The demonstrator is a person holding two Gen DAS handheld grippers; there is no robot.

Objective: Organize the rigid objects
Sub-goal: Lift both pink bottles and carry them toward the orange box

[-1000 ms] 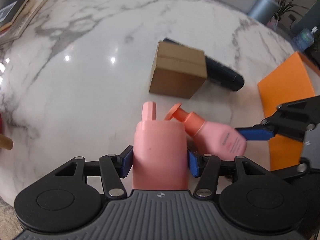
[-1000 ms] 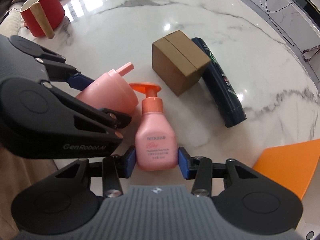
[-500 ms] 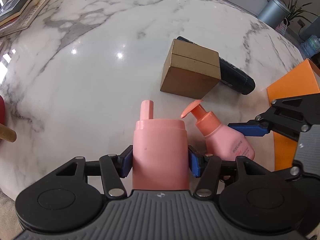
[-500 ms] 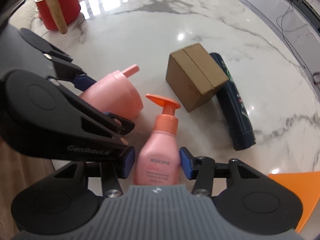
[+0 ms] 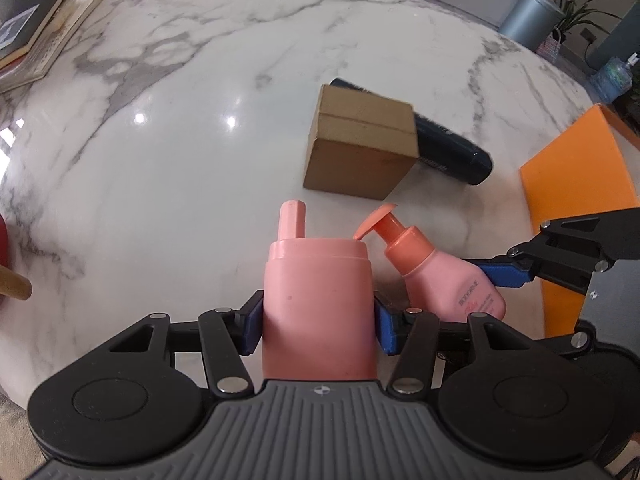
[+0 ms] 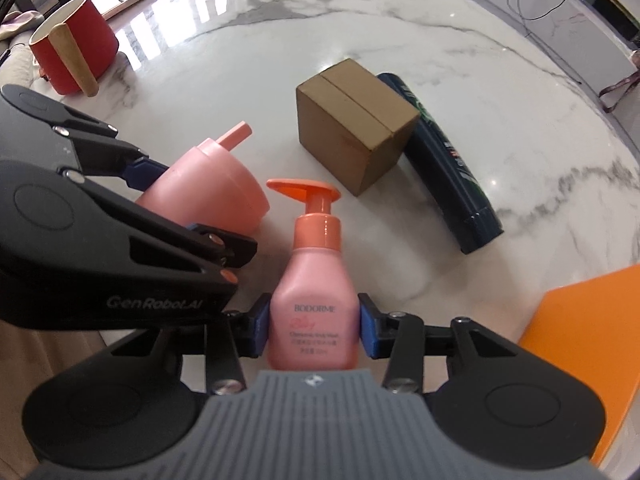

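left claw (image 5: 318, 322) clenches pink bottle (image 5: 318, 300); right claw (image 6: 312, 330) clenches pump bottle (image 6: 314, 292), near table edge.

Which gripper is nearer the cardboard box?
Neither clearly. Left gripper, shut on the pink bottle, and right gripper, shut on the pump bottle, sit side by side short of the cardboard box.

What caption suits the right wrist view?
Right tool grips pink pump bottle above marble table.

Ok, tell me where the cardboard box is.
The cardboard box sits mid-table in both views, beyond the two held pink bottles, with the dark bottle lying against its far side.
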